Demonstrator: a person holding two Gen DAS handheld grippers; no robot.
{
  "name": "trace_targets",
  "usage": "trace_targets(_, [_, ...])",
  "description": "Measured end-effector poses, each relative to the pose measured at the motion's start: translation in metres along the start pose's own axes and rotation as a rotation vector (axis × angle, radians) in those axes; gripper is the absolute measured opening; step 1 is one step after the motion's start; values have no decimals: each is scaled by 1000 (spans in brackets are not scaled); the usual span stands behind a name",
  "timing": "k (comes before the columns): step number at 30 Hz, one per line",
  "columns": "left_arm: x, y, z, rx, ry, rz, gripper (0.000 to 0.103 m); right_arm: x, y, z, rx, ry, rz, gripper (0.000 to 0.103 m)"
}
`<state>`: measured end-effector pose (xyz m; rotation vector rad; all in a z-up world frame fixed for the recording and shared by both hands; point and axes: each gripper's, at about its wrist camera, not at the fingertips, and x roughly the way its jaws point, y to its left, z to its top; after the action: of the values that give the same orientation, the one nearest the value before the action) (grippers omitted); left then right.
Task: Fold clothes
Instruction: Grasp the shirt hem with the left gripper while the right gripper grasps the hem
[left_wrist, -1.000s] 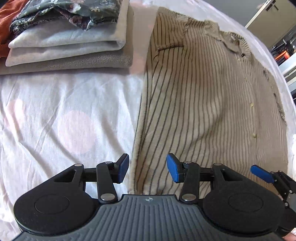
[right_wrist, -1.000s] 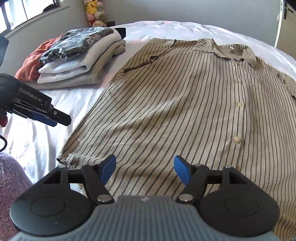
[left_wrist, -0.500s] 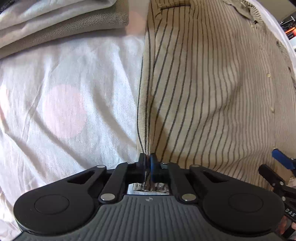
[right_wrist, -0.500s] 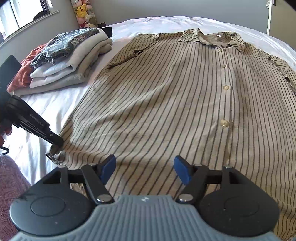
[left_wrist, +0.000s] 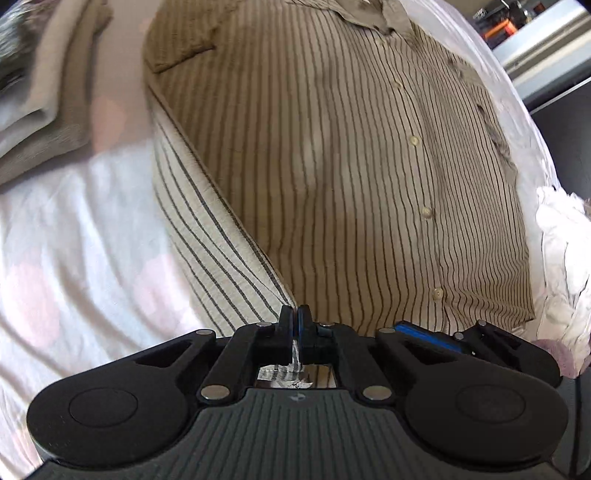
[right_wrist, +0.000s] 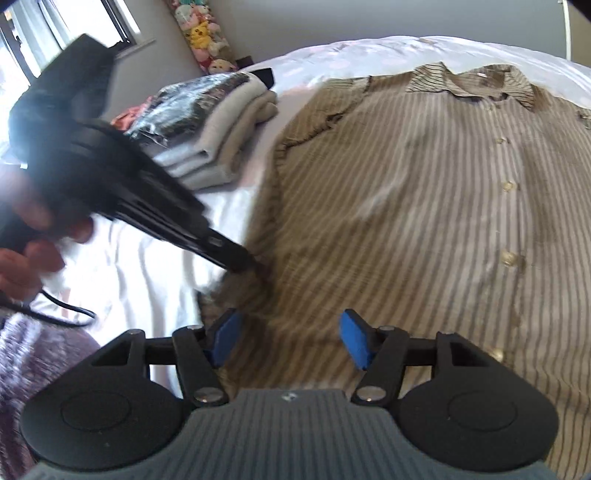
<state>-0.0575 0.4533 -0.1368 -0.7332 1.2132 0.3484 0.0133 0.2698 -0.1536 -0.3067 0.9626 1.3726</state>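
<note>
A beige striped button-up shirt (left_wrist: 351, 166) lies face up on the white bed sheet (left_wrist: 74, 240); it also shows in the right wrist view (right_wrist: 406, 221). My left gripper (left_wrist: 295, 325) is shut on the shirt's bottom left hem corner and holds it lifted, so the pale underside (left_wrist: 207, 236) of the left edge shows. In the right wrist view the left gripper (right_wrist: 243, 264) pinches that corner over the shirt. My right gripper (right_wrist: 288, 338) is open and empty above the shirt's lower hem, just right of the left gripper.
A stack of folded clothes (right_wrist: 218, 125) sits on the bed to the left of the shirt, seen also in the left wrist view (left_wrist: 44, 103). A crumpled white cloth (left_wrist: 561, 266) lies at the right. Plush toys (right_wrist: 199, 37) line the far wall.
My left gripper closed on the hem corner and has lifted it up and inward over the shirt, turning the left edge over. The right gripper stays open near the hem.
</note>
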Motion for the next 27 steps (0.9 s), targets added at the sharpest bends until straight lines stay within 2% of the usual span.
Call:
trace_targets(3, [11, -10, 7, 25, 25, 3, 1, 7, 3, 11, 8, 11, 0, 64])
trace_targets(5, [12, -15, 8, 43, 30, 2, 0, 15, 1, 17, 20, 26, 0, 57])
trace_targets(9, [13, -23, 12, 80, 40, 0, 0, 30, -4, 22, 60, 54, -5, 51])
trace_targets(12, [15, -30, 15, 107, 48, -1, 0, 37, -6, 23, 53, 74, -29, 29])
trace_targets(13, [15, -32, 16, 117, 50, -2, 0, 40, -7, 23, 52, 80, -35, 17])
trace_targets(16, [17, -36, 19, 158, 54, -2, 2, 45, -8, 21, 47, 95, -48, 6])
trace_targets(18, [17, -38, 21, 195, 48, -10, 5, 45, -9, 21, 38, 102, -58, 4])
trace_targets(21, [2, -33, 25, 283, -23, -23, 15, 39, -14, 22, 42, 107, -69, 3])
trace_targets(23, [-14, -24, 30, 357, -83, 15, 16, 33, -21, 23, 57, 109, -68, 3])
trace_targets(27, [-35, -6, 52, 494, -189, 170, 16, 22, -40, 25, 90, 120, -34, 3])
